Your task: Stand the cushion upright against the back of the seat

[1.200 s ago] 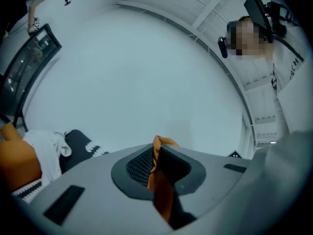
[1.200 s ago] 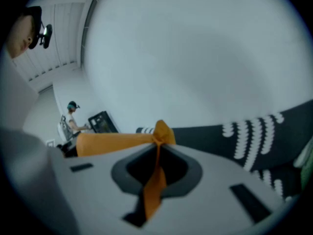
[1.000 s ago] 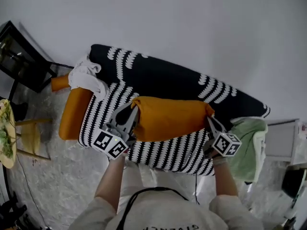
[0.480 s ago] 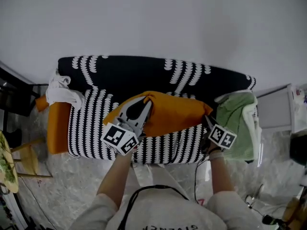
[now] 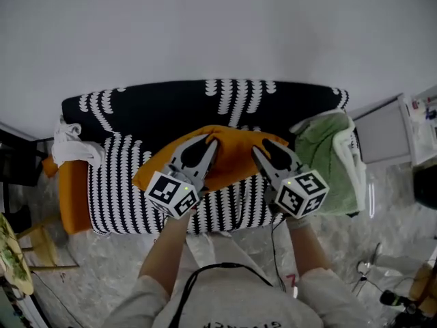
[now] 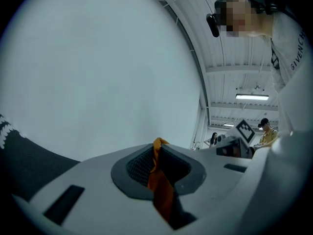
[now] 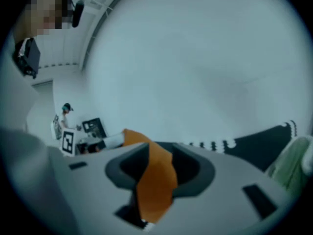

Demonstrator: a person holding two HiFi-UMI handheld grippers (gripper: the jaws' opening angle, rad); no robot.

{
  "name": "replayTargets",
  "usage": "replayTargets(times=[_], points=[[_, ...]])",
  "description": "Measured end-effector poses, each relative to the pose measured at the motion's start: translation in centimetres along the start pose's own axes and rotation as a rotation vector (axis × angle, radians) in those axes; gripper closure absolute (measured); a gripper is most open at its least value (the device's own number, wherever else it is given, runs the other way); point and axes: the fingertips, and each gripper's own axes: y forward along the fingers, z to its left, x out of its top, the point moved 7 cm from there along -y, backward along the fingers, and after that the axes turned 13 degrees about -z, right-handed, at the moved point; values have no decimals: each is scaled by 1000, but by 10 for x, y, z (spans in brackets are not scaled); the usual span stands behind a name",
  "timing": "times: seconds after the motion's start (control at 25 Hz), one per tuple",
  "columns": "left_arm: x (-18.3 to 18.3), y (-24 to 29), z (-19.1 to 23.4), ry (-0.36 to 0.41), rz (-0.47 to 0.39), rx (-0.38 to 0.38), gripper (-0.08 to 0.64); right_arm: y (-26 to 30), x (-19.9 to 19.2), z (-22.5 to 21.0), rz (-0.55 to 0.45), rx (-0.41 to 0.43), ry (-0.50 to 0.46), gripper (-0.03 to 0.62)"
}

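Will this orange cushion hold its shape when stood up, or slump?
Probably floppy: the orange cushion bows into a hump on the seat. Its cover looks thin and loose, folding flat inside the left tool. Likely slumps unless leaned on the backrest.

- Wears a pale off-white long-sleeved top (image 5: 225, 305) with dark lettering across the chest, at 6 o'clock in the head view.
- Has a thin black cable (image 5: 205, 272) looped over the front of the top.
- Grey-shelled left gripper (image 5: 207, 144) at 7 o'clock, with black ribbed pads and a white cube (image 5: 171, 195) bearing black square markers.
- Matching grey right gripper (image 5: 263, 146) at 5 o'clock, with its own marker cube (image 5: 301, 192).
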Motion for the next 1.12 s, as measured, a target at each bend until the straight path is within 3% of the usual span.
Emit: replayTargets(times=[0.12,0.24,0.48,0.68,0.88,1.0,1.12], points=[[-8,9,-8,1,9,-20,502,14,15,25,-28,106,-1,459],[-16,14,-17,-11,15,-50,500,18,15,34,-25,131,-25,459],[-28,23,-28,-23,23,-87,500,22,6,30,56,89,-269,440],[-33,25,-39,-63,22,-162,499,16,1,12,78,90,-239,442],[-34,28,-43,-69,26,-189,497,16,-3,5,108,99,-314,449],[-32,31,-49,-6,59,-200,489,15,-5,0,130,89,-362,518],[-32,27,-51,55,63,-184,489,12,-6,-12,130,37,-351,540]])
